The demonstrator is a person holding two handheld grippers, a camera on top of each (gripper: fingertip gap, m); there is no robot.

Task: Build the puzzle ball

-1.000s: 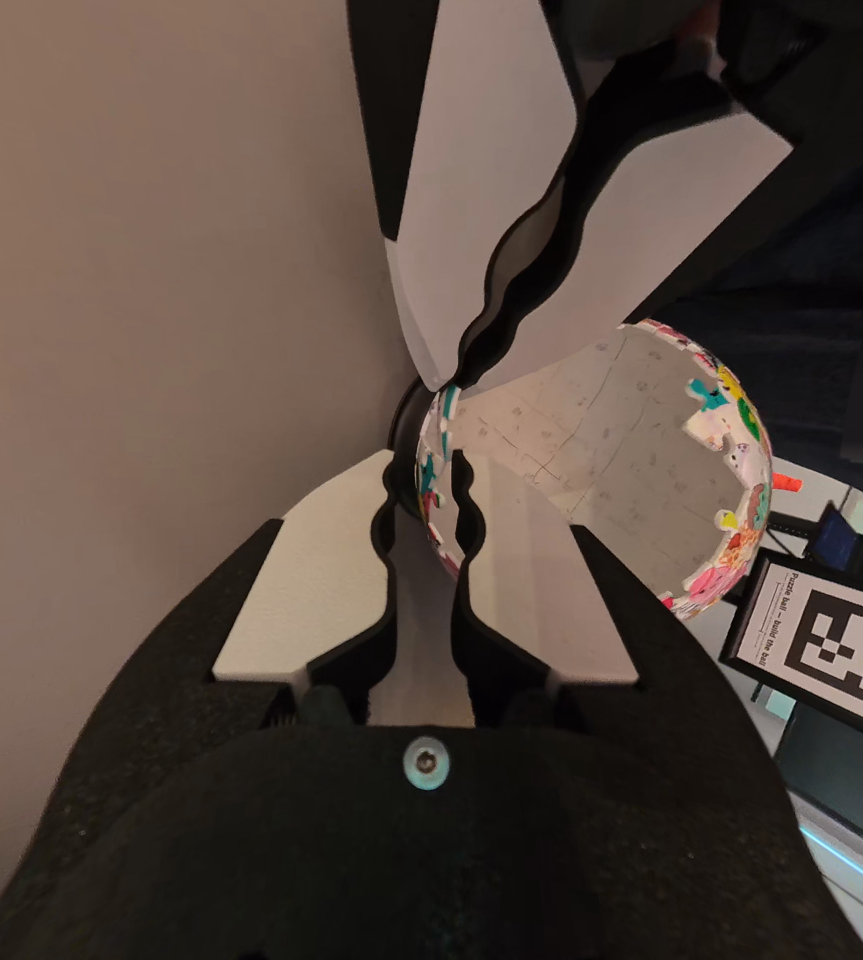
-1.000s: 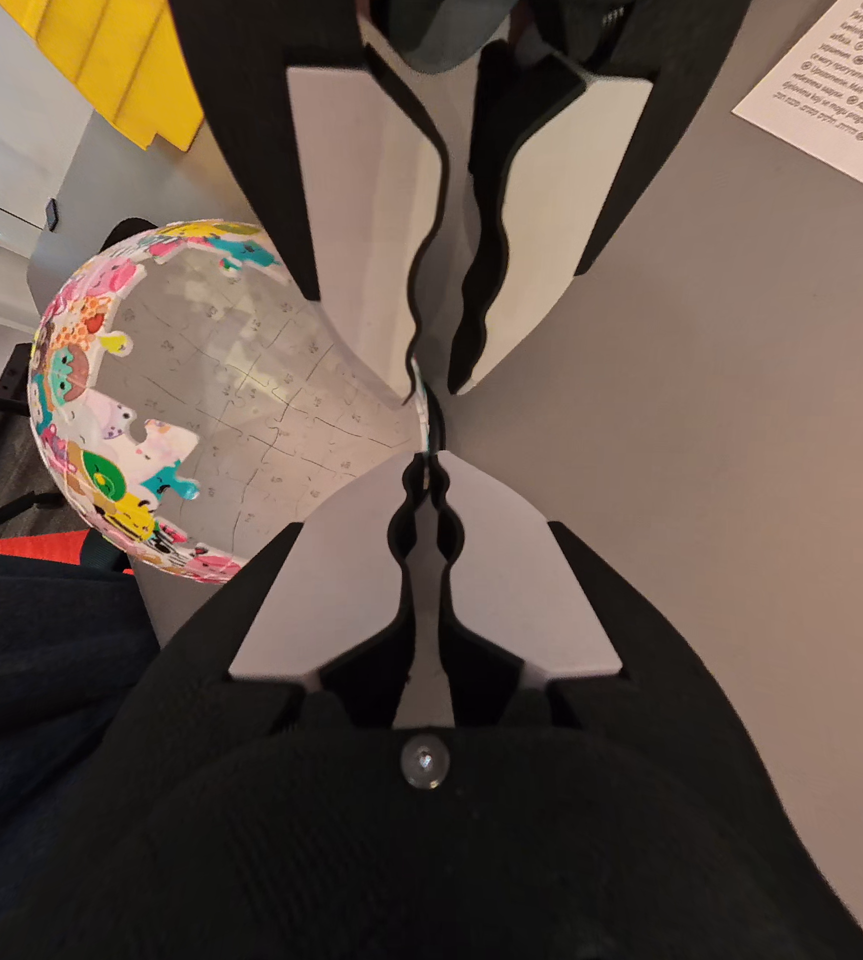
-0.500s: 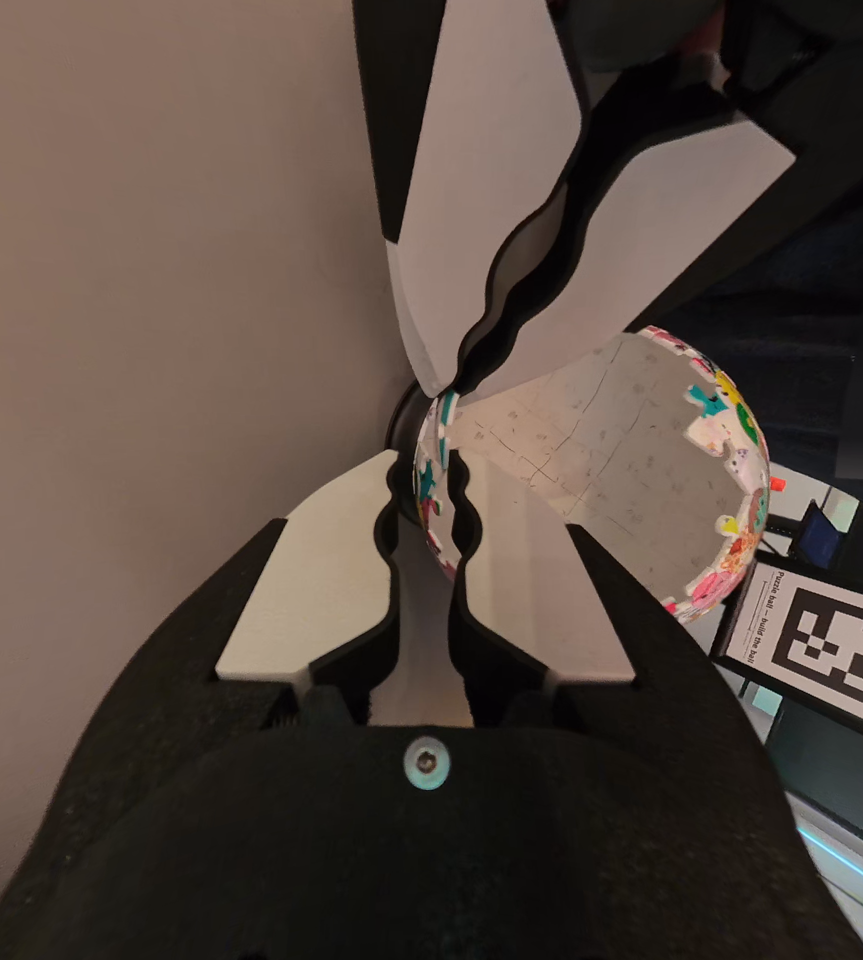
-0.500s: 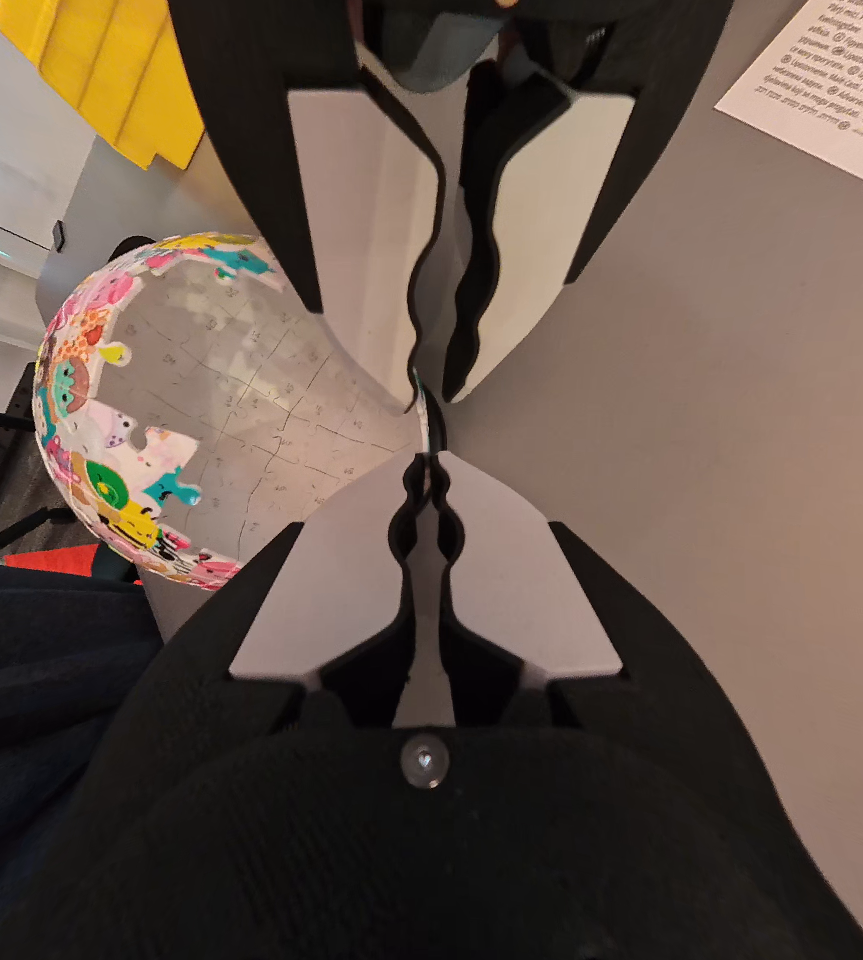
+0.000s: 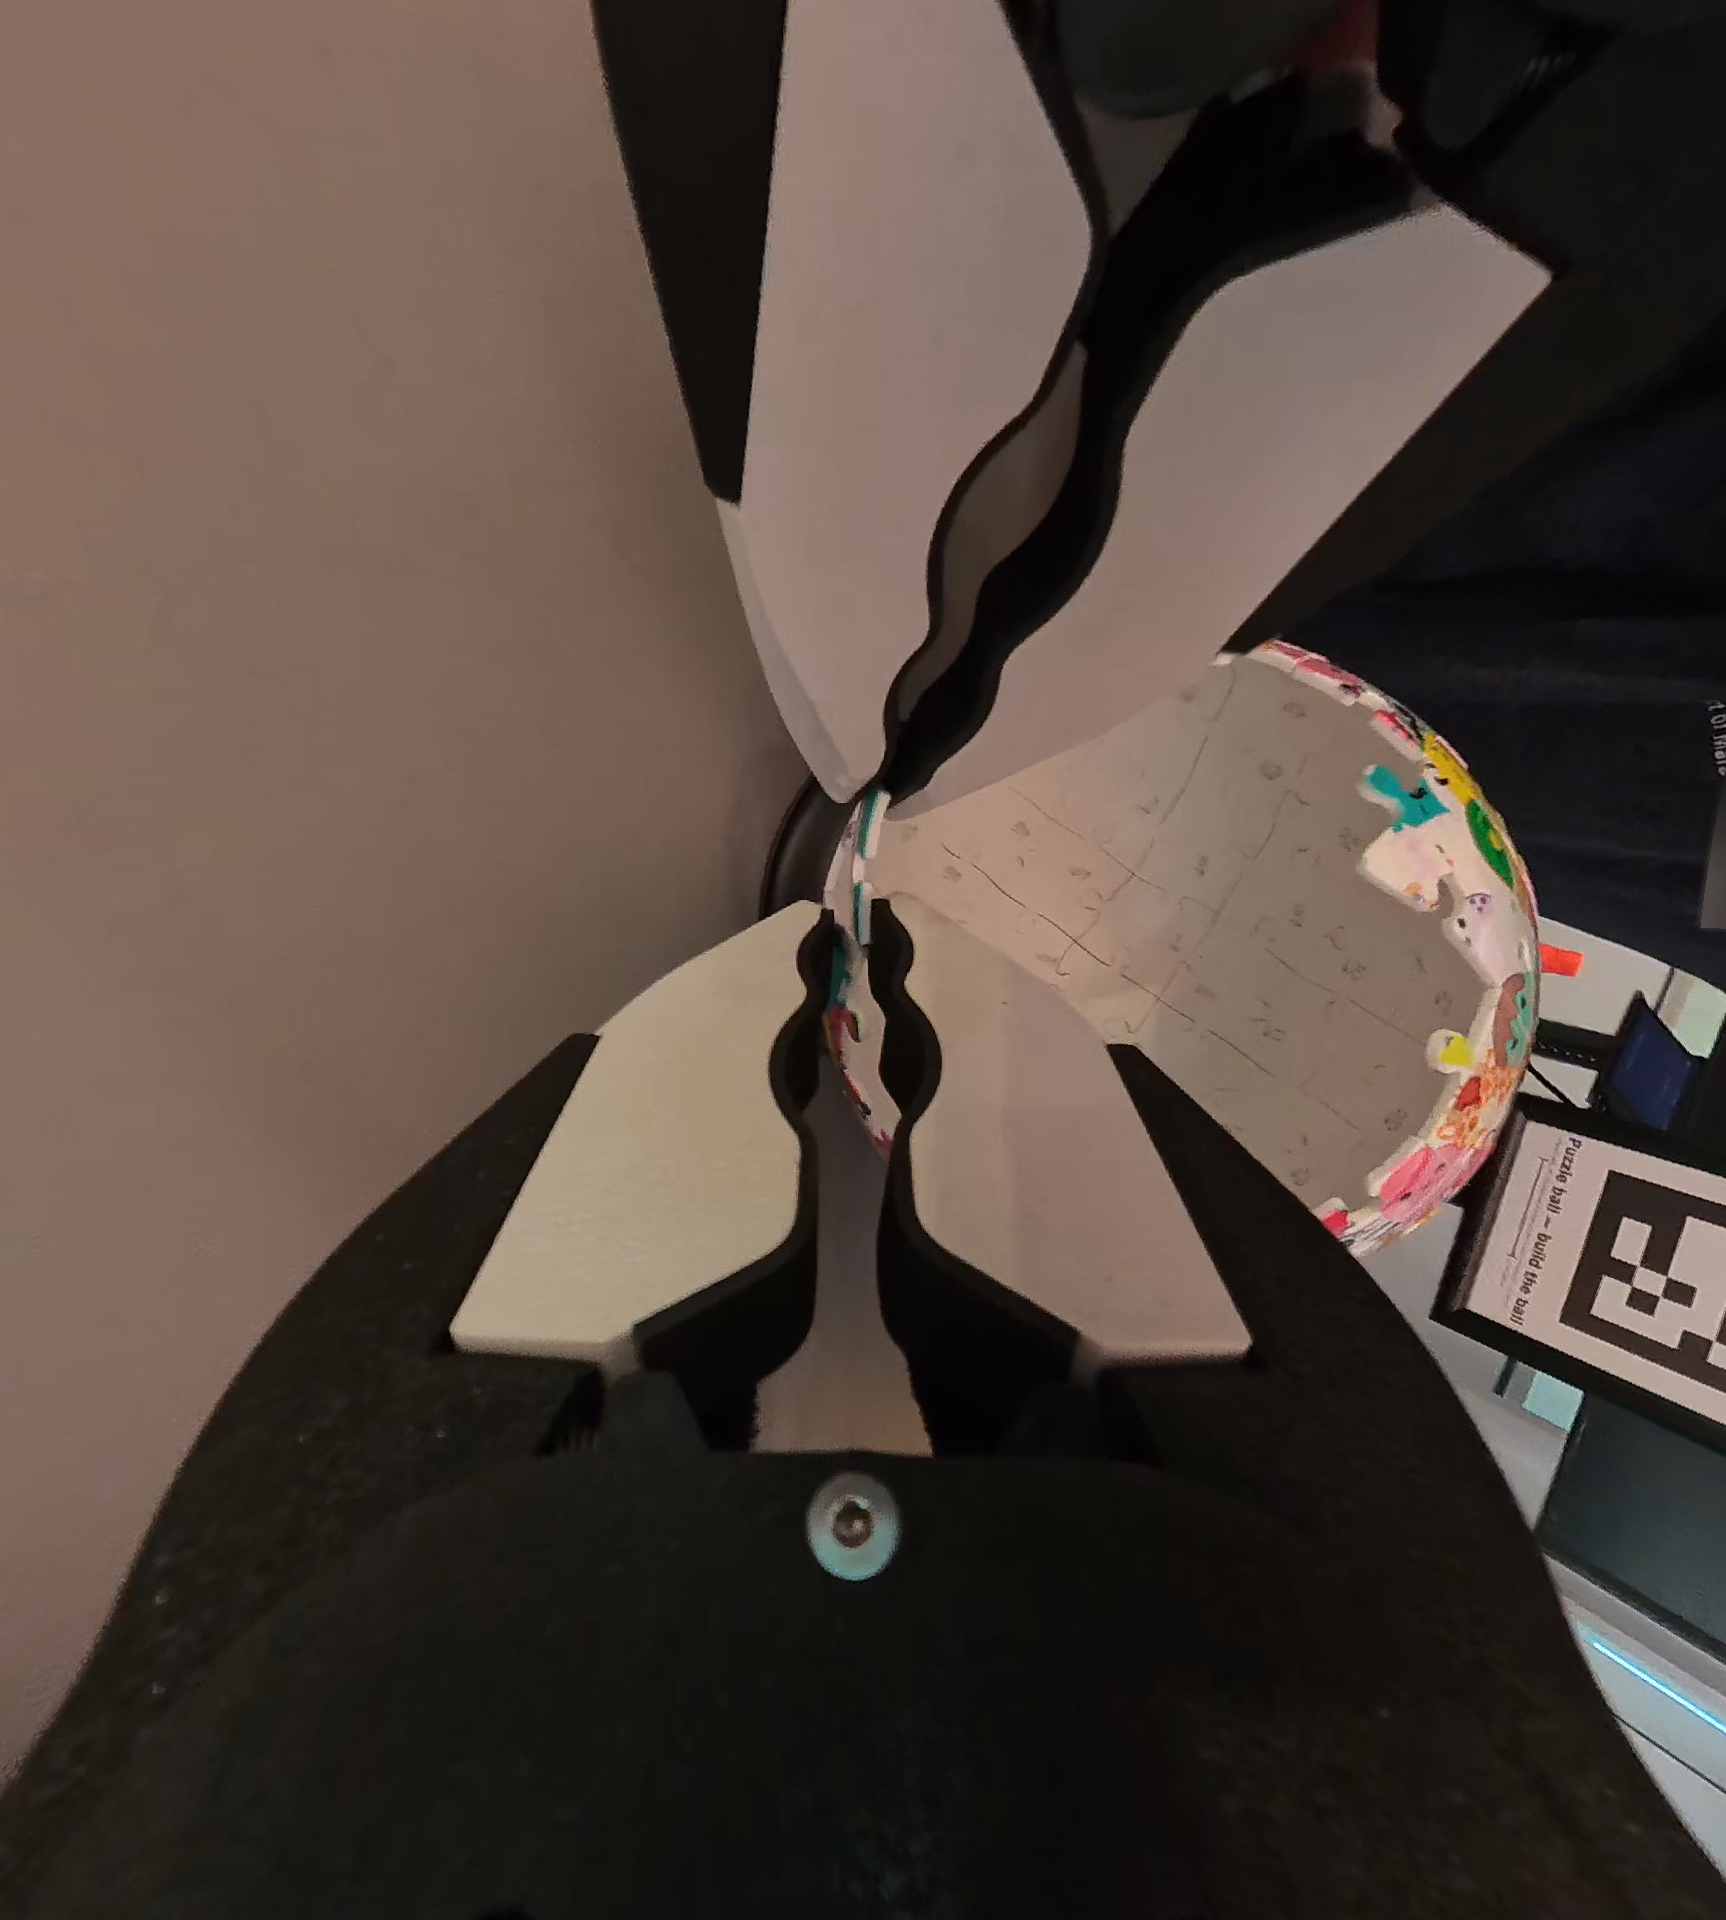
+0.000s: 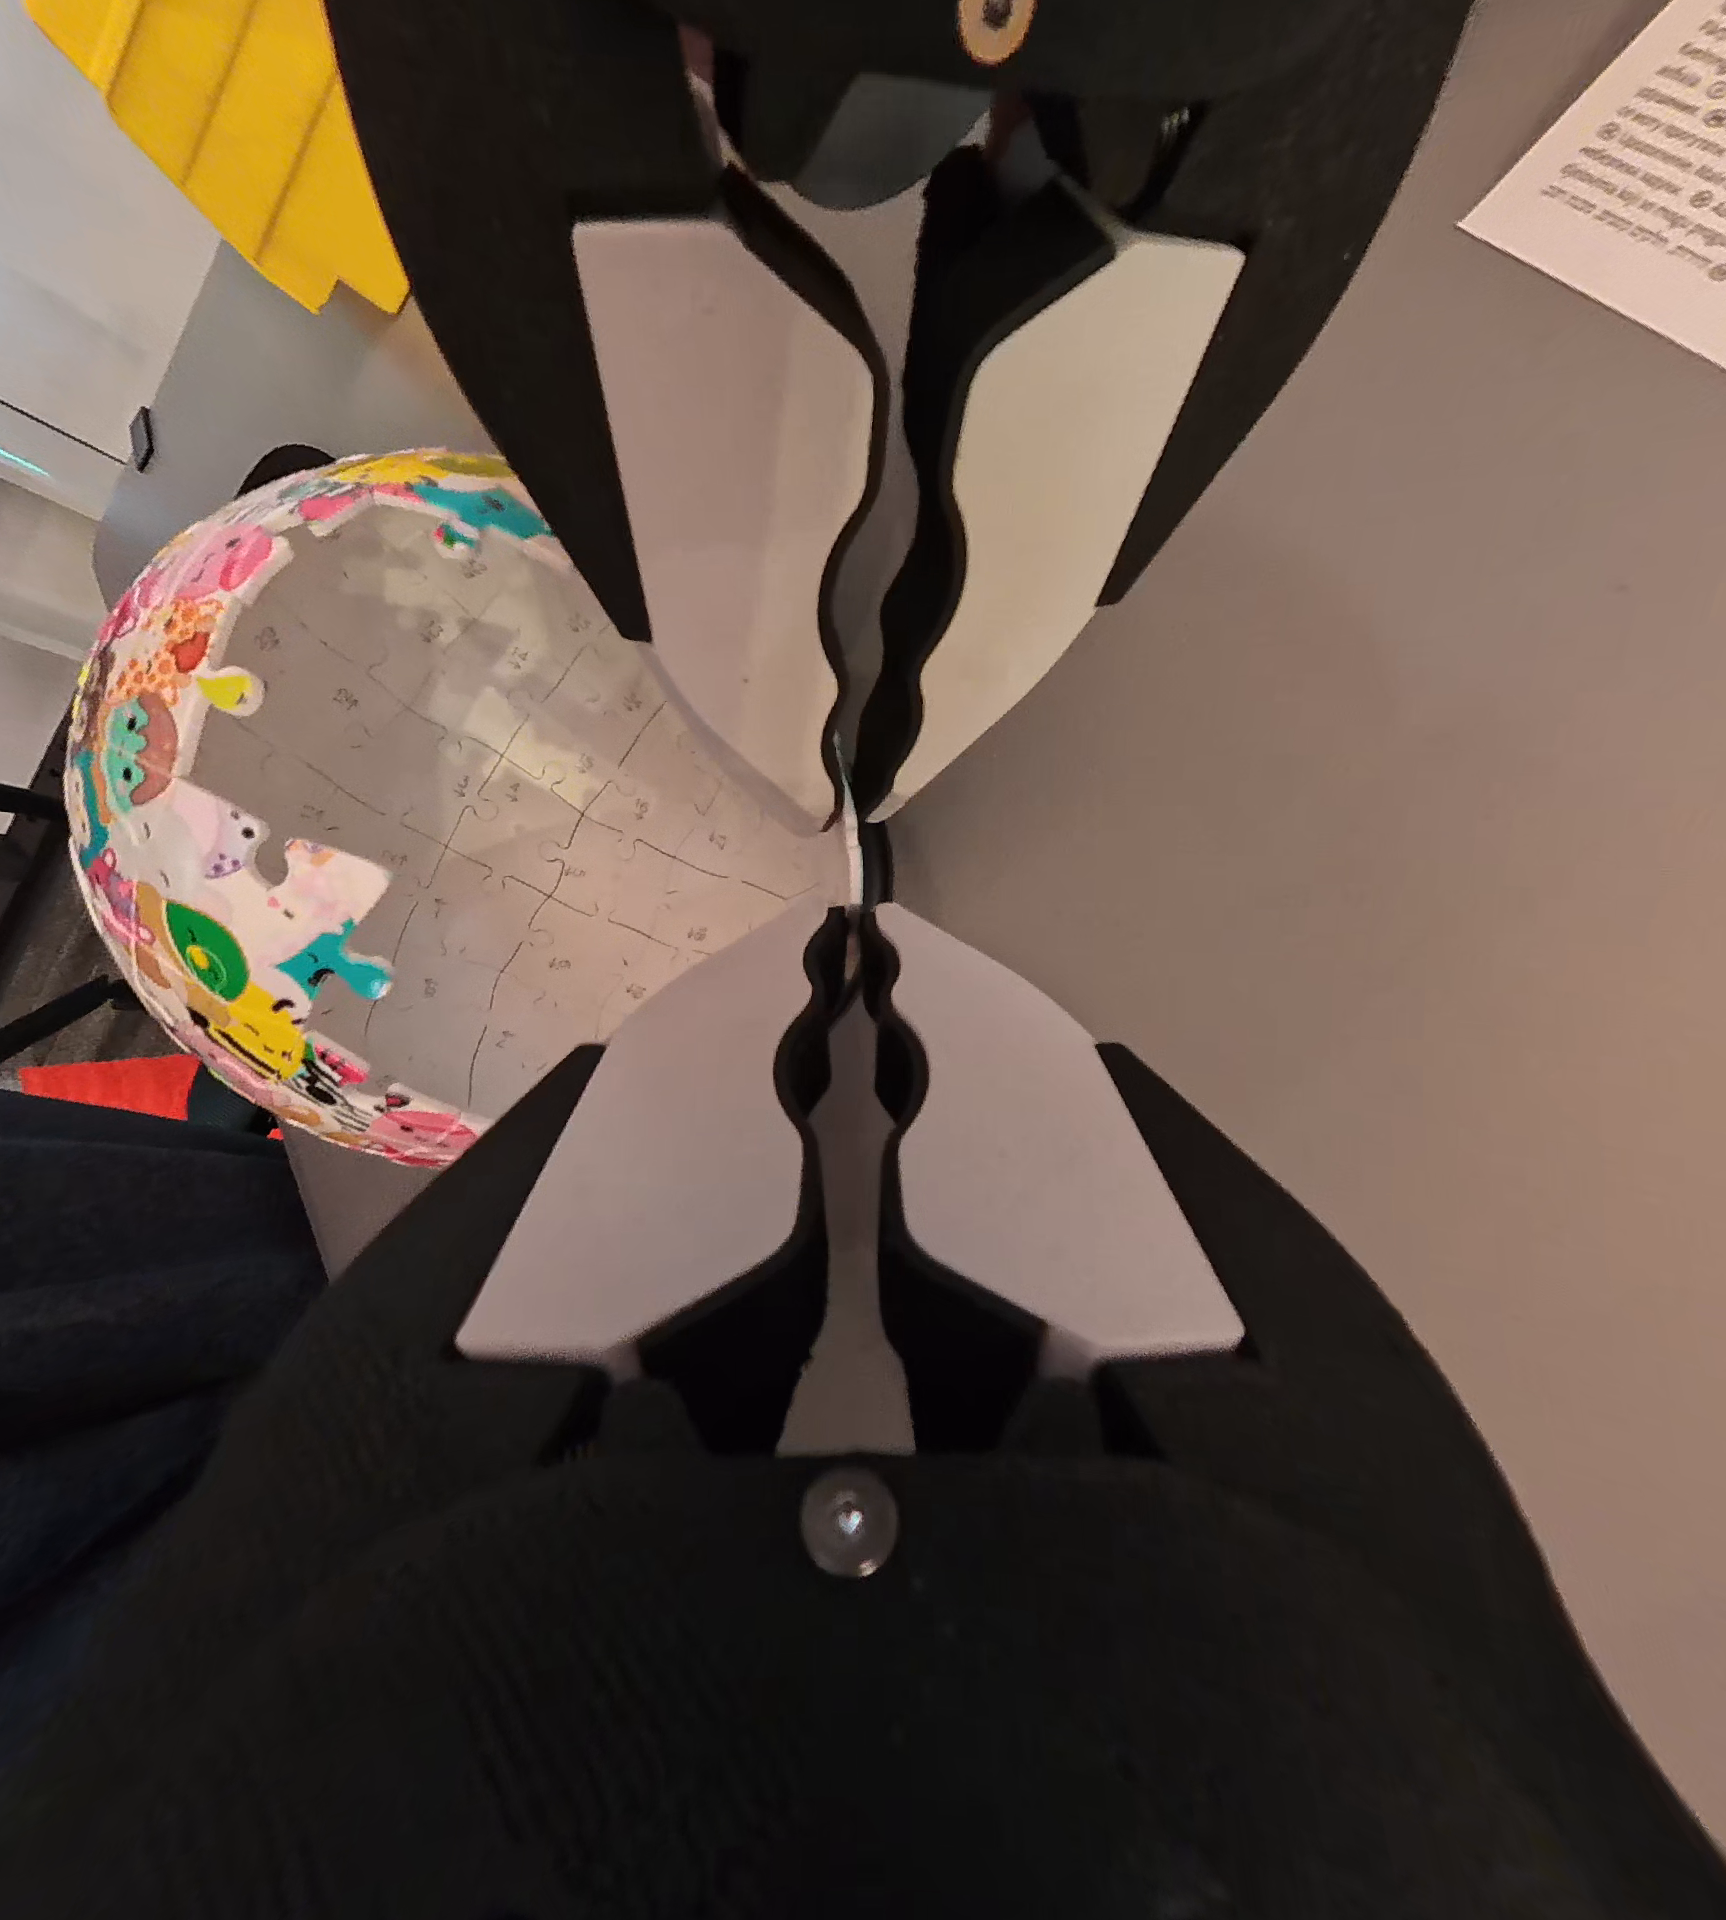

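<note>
The left gripper point(image 5: 851, 935) has its jaws clenched on the rim of the ball point(image 5: 1254, 914), one finger inside the shell and one outside. The right gripper point(image 6: 848, 920) meets it tip to tip from the opposite side, its jaws clenched on the same stretch of rim. The ball is a half-built hollow shell held in the air between them, above the table point(image 6: 1410, 935). Its pale inner face shows small printed numbers on the pieces, and its outer face carries bright cartoon pictures. Its far rim is jagged with knobs and notches.

A framed card point(image 5: 1669, 1288) with a black-and-white marker and a line of print stands just beside the ball. A printed sheet point(image 6: 1690, 177) lies near the table's far corner, well apart from the grippers. The grey table around them is bare. A yellow bin point(image 6: 246, 156) sits beyond the table edge.
</note>
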